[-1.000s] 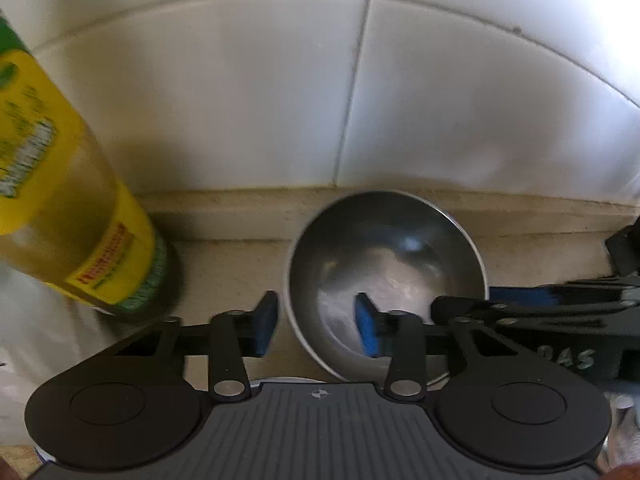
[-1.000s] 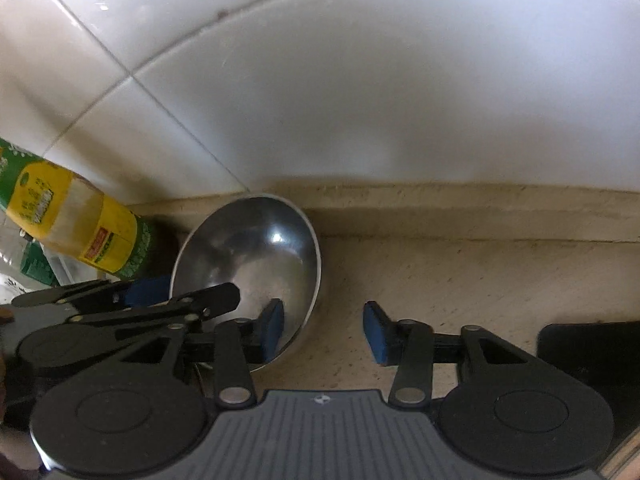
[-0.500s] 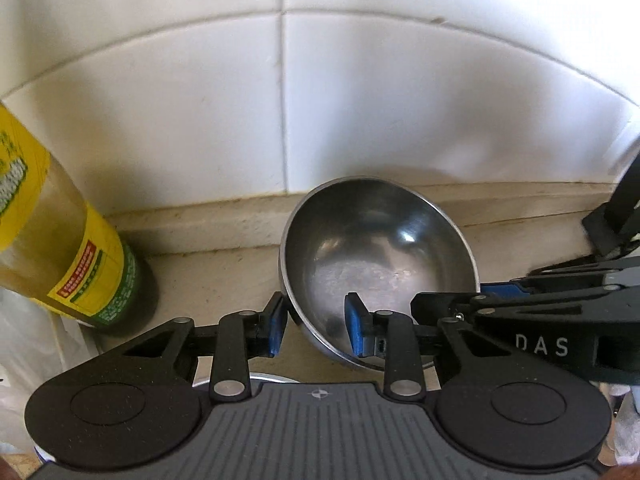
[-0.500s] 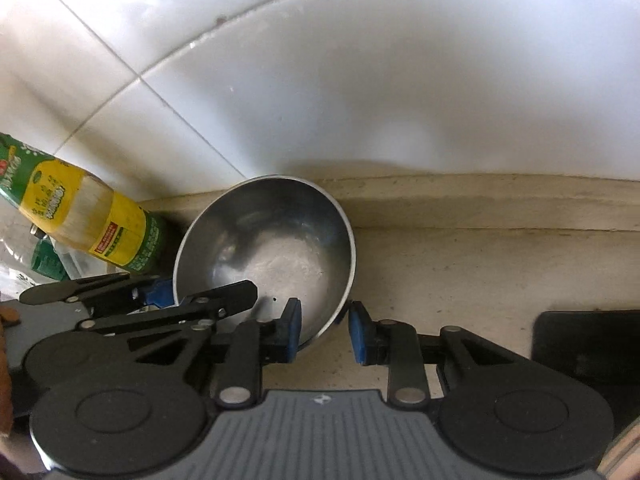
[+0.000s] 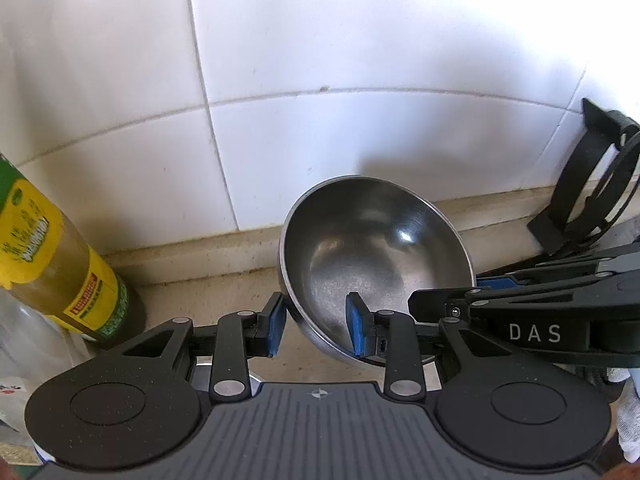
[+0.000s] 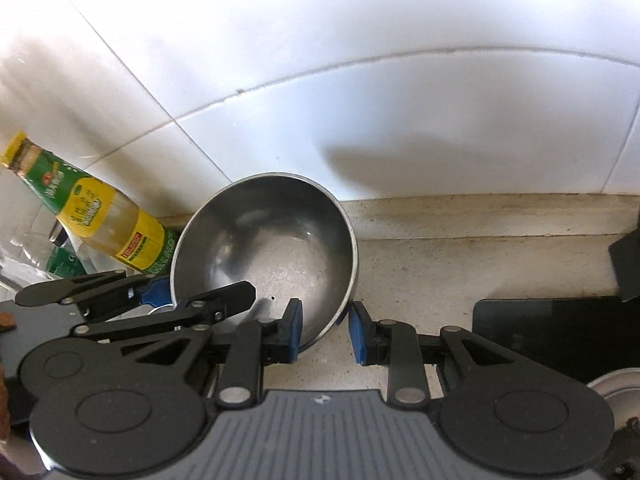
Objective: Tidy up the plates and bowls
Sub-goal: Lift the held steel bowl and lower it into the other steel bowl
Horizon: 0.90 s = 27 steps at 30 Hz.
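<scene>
A steel bowl [image 5: 376, 256] is tilted up off the beige counter, near the white tiled wall; it also shows in the right wrist view [image 6: 268, 240]. My left gripper [image 5: 316, 326] straddles the bowl's left rim, one blue pad outside and one inside. My right gripper [image 6: 325, 328] straddles the right rim the same way. Both sets of jaws have closed in on the rim; small gaps still show beside the pads. The right gripper's fingers [image 5: 520, 300] cross the left wrist view.
A yellow-and-green labelled bottle [image 5: 52, 264] stands left of the bowl, also in the right wrist view [image 6: 100, 220]. A black stand [image 5: 588, 192] leans at the wall on the right. A dark flat object [image 6: 560, 340] lies on the counter to the right.
Both grippers narrowed around the bowl's rim. The bowl has tipped up and risen off the counter, and both cameras have lifted with it.
</scene>
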### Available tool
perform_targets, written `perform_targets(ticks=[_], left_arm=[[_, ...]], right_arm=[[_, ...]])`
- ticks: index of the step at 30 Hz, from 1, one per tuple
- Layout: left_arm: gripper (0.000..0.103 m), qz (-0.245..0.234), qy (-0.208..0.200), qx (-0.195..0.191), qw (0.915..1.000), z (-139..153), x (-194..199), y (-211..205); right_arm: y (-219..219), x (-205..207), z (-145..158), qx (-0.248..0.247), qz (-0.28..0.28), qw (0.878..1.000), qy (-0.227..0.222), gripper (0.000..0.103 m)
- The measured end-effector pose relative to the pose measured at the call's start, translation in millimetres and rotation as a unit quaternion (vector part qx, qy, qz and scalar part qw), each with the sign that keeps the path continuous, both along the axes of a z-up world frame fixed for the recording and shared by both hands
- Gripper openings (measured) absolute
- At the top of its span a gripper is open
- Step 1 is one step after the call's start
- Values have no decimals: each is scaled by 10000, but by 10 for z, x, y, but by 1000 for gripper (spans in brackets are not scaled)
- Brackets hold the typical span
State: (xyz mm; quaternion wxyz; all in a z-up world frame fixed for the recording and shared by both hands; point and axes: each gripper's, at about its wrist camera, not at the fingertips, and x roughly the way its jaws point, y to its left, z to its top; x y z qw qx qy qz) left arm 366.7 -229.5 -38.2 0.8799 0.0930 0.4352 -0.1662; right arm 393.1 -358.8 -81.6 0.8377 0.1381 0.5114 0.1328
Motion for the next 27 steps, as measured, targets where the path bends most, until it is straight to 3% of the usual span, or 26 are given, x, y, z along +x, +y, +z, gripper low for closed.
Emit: perform_targets(ticks=[12, 27], left_arm=[[39, 29, -385, -115, 9992, 387, -338, 45], [38, 550, -716, -94, 9959, 720, -767, 479]], right_arm=[[47, -268, 452, -89, 56, 9992, -378, 48], [576, -558, 768, -128, 644, 9957, -658, 48]])
